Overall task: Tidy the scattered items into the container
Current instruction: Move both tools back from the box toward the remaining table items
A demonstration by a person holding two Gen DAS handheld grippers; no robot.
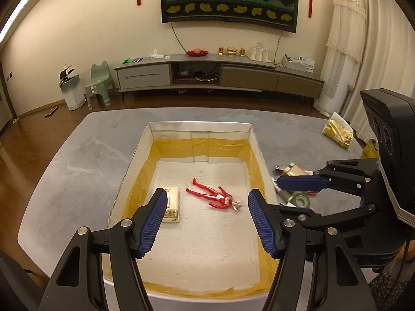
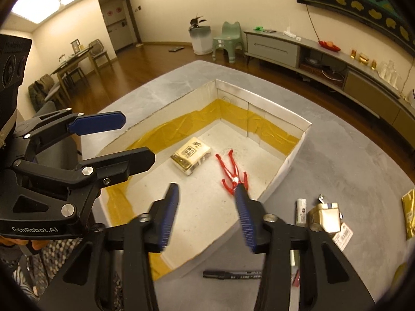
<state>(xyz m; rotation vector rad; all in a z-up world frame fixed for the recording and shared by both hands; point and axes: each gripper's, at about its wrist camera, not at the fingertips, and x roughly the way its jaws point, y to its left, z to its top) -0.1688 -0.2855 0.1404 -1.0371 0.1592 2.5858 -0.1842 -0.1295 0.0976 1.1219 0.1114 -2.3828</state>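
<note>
An open white box [image 1: 199, 127] lined with yellow tape sits on the grey table. Inside it lie a cream tissue pack [image 1: 171, 204] and a red toy figure [image 1: 212, 195]. My left gripper [image 1: 208, 221] hovers over the box's near end, open and empty. My right gripper [image 1: 294, 197] reaches in from the right over the box's right wall, also open. In the right wrist view the right gripper [image 2: 207, 216] is above the box [image 2: 269, 103] floor, near the figure [image 2: 232, 172] and short of the tissue pack [image 2: 190, 159]. The left gripper [image 2: 129, 141] stands open at left.
Outside the box to its right lie a black marker [image 2: 230, 274], a white tube [image 2: 301, 211], a gold tin [image 2: 324, 216], a tape roll [image 1: 299, 200] and gold packets [image 1: 337, 131]. Grey table [image 1: 64, 168] surface stretches left of the box.
</note>
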